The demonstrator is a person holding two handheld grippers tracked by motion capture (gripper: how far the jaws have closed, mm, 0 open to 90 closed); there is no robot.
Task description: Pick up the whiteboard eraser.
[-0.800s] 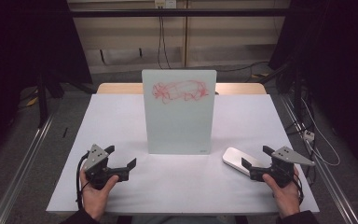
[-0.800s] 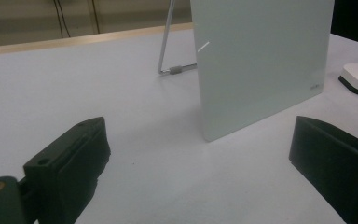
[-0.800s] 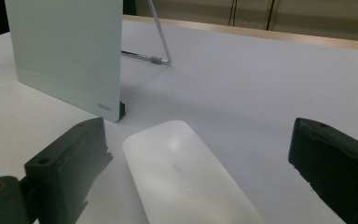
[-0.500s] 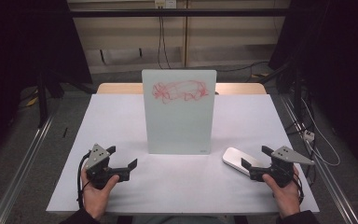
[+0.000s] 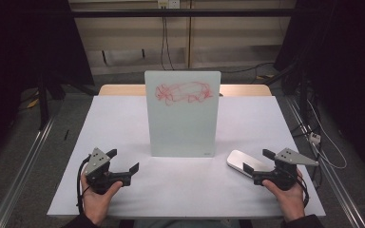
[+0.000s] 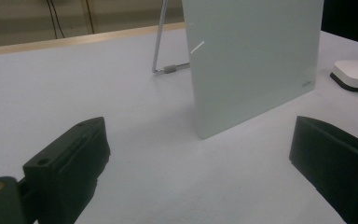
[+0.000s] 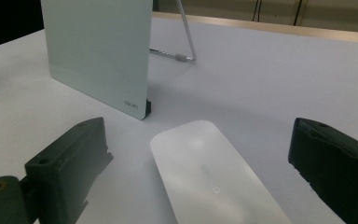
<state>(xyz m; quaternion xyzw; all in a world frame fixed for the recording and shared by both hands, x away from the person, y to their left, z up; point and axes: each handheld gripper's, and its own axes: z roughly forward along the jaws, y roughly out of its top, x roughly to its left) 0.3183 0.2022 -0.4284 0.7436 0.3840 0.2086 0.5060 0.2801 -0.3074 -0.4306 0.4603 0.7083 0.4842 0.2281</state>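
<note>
Glass board (image 5: 182, 114) stands upright mid-counter (image 5: 123, 123), propped from behind by a thin wire stand (image 6: 161, 46). Red scribble (image 5: 184, 92) across the board's upper part. Small grey lettering at its lower right corner, too small to read.

White eraser (image 5: 241, 162) lies flat on the counter just right of the board's lower right corner, not touching it. In the right gripper view it sits between the 2 jaws, long side running away from the camera, faint lettering on top.

Left tongs (image 5: 122, 166): held in the left hand (image 5: 96, 199), near-left of the board, jaws wide apart, nothing between them. They point toward the board's lower left corner, apart from it.

Right tongs (image 5: 257, 161): held in the right hand (image 5: 289, 197), near-right of the board, jaws wide apart, straddling the near end of the eraser. Cannot tell if either jaw touches it.

Cables trail from both tongs toward the person's side of the board.
</note>
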